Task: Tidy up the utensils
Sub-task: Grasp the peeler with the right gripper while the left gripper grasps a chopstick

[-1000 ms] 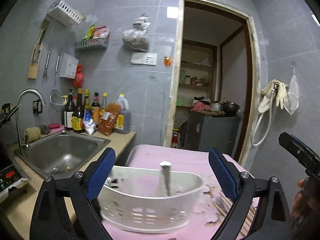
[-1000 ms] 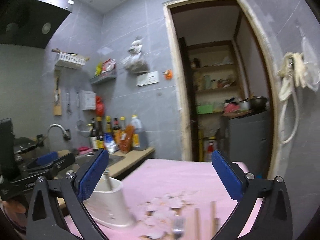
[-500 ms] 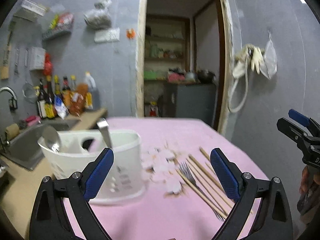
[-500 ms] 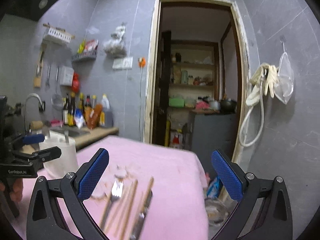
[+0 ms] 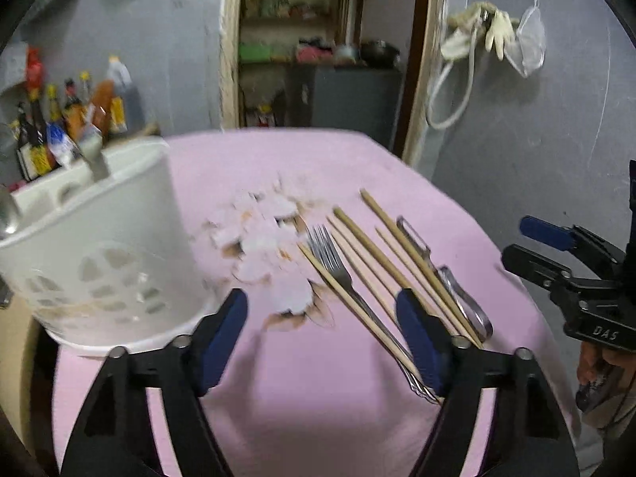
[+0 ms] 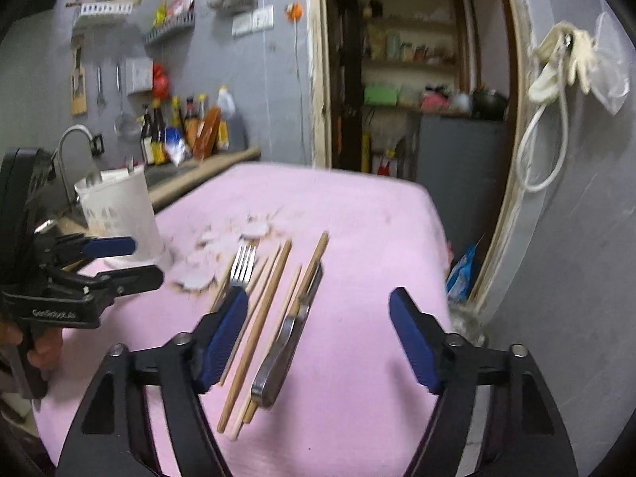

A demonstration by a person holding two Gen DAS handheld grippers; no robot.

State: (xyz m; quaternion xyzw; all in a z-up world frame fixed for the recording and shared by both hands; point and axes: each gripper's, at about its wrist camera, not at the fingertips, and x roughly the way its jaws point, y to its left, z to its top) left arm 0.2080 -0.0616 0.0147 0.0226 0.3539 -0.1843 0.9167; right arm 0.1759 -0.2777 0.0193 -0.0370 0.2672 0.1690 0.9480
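Note:
A metal fork [image 5: 338, 266], several wooden chopsticks [image 5: 377, 258] and a metal peeler [image 5: 457, 290] lie side by side on the pink tablecloth [image 5: 318, 397]. They also show in the right wrist view: fork [image 6: 242, 266], chopsticks [image 6: 270, 302], peeler [image 6: 286, 346]. A white perforated utensil basket [image 5: 103, 262] with metal handles sticking out stands at the left. My left gripper [image 5: 322, 342] is open and empty above the cloth, just before the fork. My right gripper [image 6: 318, 338] is open and empty over the peeler's handle end.
White and brown flakes [image 5: 262, 238] litter the cloth between basket and utensils. Sauce bottles [image 6: 183, 131] stand on the counter by the sink tap [image 6: 71, 139]. A doorway [image 6: 417, 79] opens behind the table. The table's right edge runs close to the grey wall.
Both grippers have swung right and tilted down, from the basket toward the utensils on the cloth. The jaws of both have narrowed somewhat but stay open.

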